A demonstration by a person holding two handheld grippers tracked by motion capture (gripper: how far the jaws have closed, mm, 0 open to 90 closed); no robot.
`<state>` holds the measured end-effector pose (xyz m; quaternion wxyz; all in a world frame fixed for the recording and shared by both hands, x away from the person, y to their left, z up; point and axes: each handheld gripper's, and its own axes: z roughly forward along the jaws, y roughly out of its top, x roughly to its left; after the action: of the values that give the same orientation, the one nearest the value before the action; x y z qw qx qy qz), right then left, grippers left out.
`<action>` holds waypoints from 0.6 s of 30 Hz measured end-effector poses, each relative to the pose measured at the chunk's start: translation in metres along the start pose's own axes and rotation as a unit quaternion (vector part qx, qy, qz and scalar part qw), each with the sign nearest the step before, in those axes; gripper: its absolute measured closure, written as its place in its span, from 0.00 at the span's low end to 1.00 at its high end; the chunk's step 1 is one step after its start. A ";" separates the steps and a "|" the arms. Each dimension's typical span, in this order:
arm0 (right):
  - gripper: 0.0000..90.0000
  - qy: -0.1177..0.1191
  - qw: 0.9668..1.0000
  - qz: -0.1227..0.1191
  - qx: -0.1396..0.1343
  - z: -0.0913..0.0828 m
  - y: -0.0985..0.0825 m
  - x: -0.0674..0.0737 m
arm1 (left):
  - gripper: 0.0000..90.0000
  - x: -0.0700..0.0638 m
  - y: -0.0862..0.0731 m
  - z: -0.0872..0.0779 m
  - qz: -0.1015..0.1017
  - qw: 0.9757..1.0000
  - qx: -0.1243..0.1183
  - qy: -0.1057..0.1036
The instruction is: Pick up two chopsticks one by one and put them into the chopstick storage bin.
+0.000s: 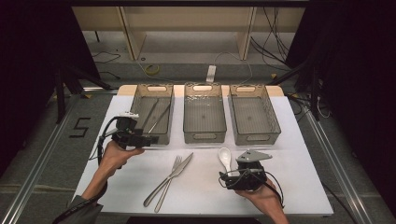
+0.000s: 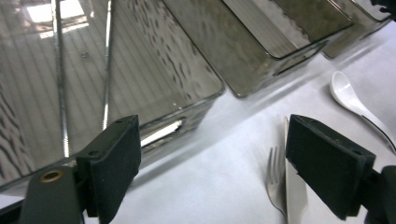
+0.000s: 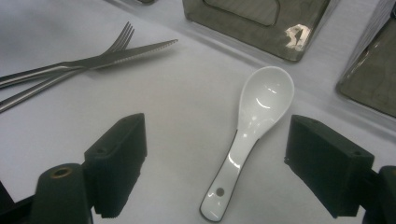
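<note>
1. Landmark: the white ceramic spoon lies on the white table, bowl end toward the bins and handle toward the person.
2. The right gripper sits just on the person's side of the spoon. In the right gripper view its two black jaws stand wide apart with the spoon's handle between them, and the pads do not touch it. Nothing is gripped.
3. The left gripper is well to the left of the spoon, held at the near end of the left bin. Its jaws are spread wide and hold nothing; bare tabletop and the bin's front wall show between them.
4. A steel fork and a steel table knife lie left of the spoon. They cross each other, with tines and blade tip pointing toward the bins and handles toward the person.
5. Three smoky transparent bins stand in a row beyond the spoon. The middle bin is straight beyond it and the right bin is beyond it to the right.
6. The left bin, beyond and left of the spoon, holds two thin metal rods, likely chopsticks, lying lengthwise on its floor.
7. The person's right hand grips the body of the right gripper, nearer the person than the spoon.
</note>
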<state>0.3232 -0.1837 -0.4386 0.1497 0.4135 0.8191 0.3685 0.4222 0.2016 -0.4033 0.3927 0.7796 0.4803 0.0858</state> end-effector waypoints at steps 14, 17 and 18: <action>0.26 -0.014 1.000 0.005 0.025 0.008 0.001 -0.006 | 0.20 -0.023 -0.025 -0.003 0.012 1.000 0.004 -0.017; 0.26 -0.015 0.999 0.005 0.030 0.010 0.001 -0.006 | 0.20 -0.027 -0.029 -0.005 0.015 1.000 -0.001 -0.023; 0.26 -0.014 0.999 0.004 0.032 0.011 0.001 -0.006 | 0.20 -0.028 -0.030 -0.006 0.016 1.000 -0.003 -0.024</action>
<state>0.3329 -0.1830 -0.4457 0.1465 0.4265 0.8264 0.3371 0.3841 0.1884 -0.4136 0.4054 0.7877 0.4578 0.0744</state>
